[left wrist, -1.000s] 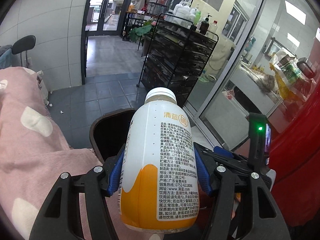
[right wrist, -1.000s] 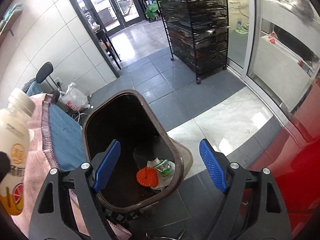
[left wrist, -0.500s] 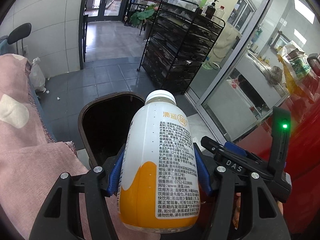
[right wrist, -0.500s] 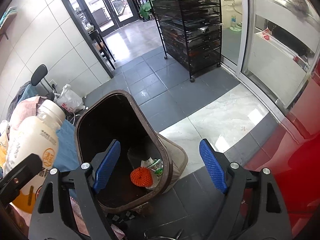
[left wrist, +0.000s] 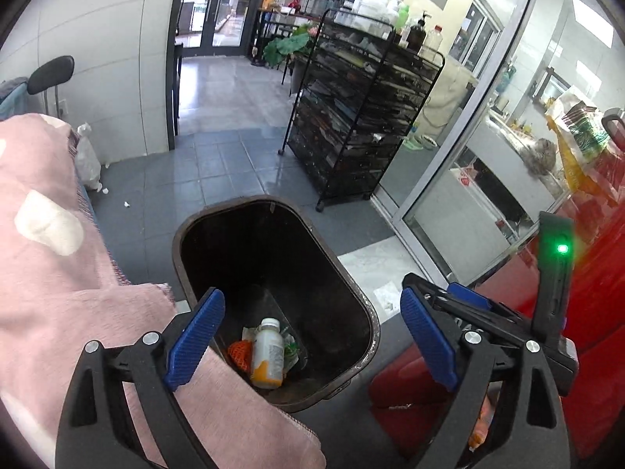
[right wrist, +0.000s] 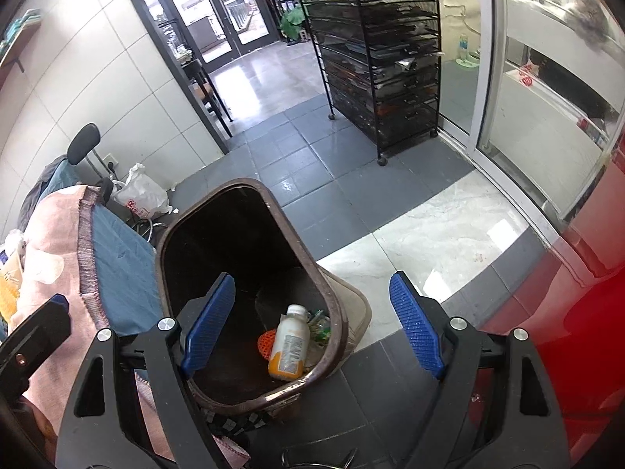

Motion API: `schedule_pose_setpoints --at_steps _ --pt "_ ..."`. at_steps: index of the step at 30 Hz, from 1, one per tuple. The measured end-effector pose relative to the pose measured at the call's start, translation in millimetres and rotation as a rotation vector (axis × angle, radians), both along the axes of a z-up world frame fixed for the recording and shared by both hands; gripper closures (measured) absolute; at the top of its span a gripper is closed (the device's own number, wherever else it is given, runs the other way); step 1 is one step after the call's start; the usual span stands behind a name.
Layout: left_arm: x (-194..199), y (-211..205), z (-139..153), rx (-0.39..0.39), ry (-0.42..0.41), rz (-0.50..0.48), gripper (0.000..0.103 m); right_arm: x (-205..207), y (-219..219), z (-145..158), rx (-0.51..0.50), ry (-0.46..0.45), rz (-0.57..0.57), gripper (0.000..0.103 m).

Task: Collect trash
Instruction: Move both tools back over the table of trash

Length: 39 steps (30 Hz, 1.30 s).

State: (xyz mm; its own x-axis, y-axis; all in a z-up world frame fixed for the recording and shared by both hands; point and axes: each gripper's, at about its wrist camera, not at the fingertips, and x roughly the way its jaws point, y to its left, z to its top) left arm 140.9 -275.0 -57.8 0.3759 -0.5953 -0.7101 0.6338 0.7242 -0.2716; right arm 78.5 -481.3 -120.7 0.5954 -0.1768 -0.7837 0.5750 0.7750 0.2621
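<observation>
A white and orange drink bottle [left wrist: 267, 353] lies at the bottom of a brown trash bin [left wrist: 353, 285], beside an orange net and green wrappers. It also shows in the right wrist view [right wrist: 289, 344], inside the same bin [right wrist: 312, 269]. My left gripper [left wrist: 312, 338] is open and empty above the bin's near side. My right gripper [right wrist: 312, 332] is open and empty, also above the bin. The right gripper's body shows at the right of the left wrist view.
A pink blanket [left wrist: 47, 273] over blue cloth [right wrist: 117, 273] lies left of the bin. A black wire rack [left wrist: 359, 125] stands beyond on grey tiles. A glass door frame [left wrist: 449, 179] and a red surface [right wrist: 578, 332] are on the right. A white bag [right wrist: 140, 197] sits by the wall.
My left gripper opened and let go of the bottle, which fell into the bin. The right gripper stayed open over the bin.
</observation>
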Motion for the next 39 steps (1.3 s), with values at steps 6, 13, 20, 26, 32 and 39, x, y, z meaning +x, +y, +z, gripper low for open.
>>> schedule_pose_setpoints --at_steps 6,13,20,26,32,39 --pt "-22 23 26 -0.042 -0.098 0.013 0.008 6 17 14 -0.020 -0.039 0.053 0.016" --pt "-35 62 43 -0.068 -0.174 0.073 0.006 19 52 33 -0.049 -0.085 0.159 0.013" --pt "-35 107 52 -0.124 -0.143 0.163 0.006 31 91 46 -0.058 -0.110 0.269 0.013" --pt "-41 145 58 -0.091 -0.206 0.265 0.006 42 128 60 -0.072 -0.138 0.365 0.012" --pt "-38 186 54 0.010 -0.228 0.399 0.006 52 168 74 -0.095 -0.169 0.471 0.012" --pt "-35 248 45 0.057 -0.205 0.518 0.006 71 225 93 -0.122 -0.199 0.626 0.012"
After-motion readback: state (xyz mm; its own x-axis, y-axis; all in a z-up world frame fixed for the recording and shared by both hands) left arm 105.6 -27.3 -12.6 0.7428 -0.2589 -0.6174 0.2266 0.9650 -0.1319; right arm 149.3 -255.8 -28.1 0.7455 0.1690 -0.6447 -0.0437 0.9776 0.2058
